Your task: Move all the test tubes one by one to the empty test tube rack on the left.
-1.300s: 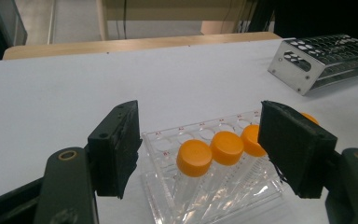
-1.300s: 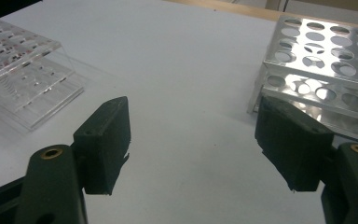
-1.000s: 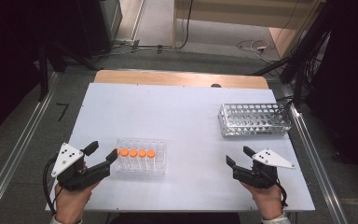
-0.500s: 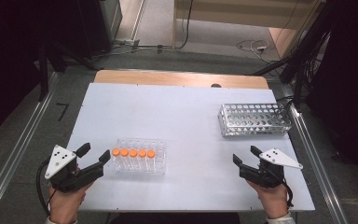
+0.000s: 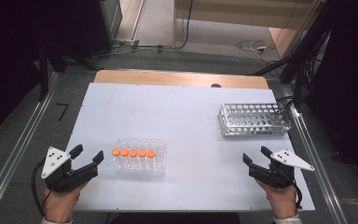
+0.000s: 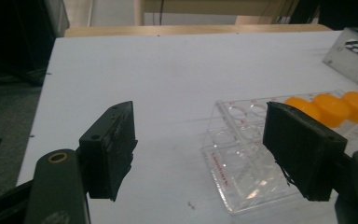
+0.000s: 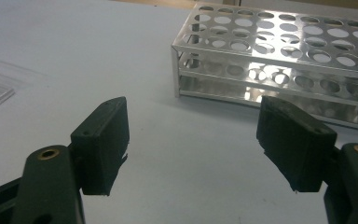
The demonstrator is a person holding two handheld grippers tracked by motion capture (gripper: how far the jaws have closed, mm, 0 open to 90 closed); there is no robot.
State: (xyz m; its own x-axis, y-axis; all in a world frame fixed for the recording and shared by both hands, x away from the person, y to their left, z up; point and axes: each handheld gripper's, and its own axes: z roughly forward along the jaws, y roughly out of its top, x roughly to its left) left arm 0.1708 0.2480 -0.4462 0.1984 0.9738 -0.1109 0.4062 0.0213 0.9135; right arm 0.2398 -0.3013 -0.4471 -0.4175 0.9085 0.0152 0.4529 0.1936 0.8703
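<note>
The left gripper point(image 5: 86, 159) hung released beside the clear rack point(image 5: 140, 156); it probably needed squaring on one orange-capped tube point(image 5: 115, 152) before closing.

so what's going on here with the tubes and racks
A person holds a gripper in each hand at the near edge of the white table. The left gripper, jaws open and just widened a bit more, sits beside the clear rack of five orange-capped tubes with nothing between its jaws. The right gripper is open too, short of the empty metal rack. Nothing is picked up yet.
</note>
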